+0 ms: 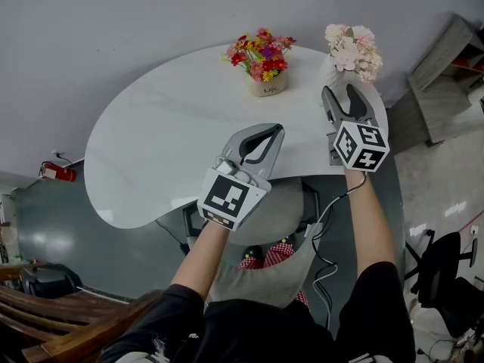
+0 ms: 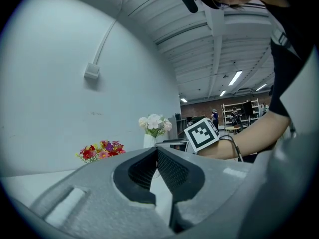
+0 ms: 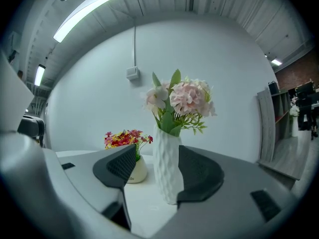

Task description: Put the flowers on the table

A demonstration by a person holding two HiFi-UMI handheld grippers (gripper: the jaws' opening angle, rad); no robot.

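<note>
Starting nearest the person, the left tongs [image 1: 274, 132] hover over the near part of the glossy white rounded desk [image 1: 151, 142]. Their dark ribbed pads [image 2: 172, 171] meet at the tips with nothing between them, and this hand seems parked there to stay out of the other's way. Further out and to the right, the right tongs [image 1: 339, 91] are held level, their jaws apart around the tall white ribbed ceramic vase [image 3: 168, 168]. The right-hand pad sits against or just beside the vase's side, while a clear gap shows at the left-hand pad, so the vase is bracketed, not clamped. It stands upright on the desk near the far right edge, and its pink and cream flowers [image 3: 187, 97] rise well above the jaws. Coming in low on the body probably keeps the blooms from being crushed and the narrow vase from tipping. Beyond it and to the left, a small round cream pot [image 1: 266, 87] of red, yellow and purple flowers [image 1: 259, 54] also rests on the desk, well apart from the vase. Both arrangements stand close to the pale wall [image 1: 113, 21] behind.
</note>
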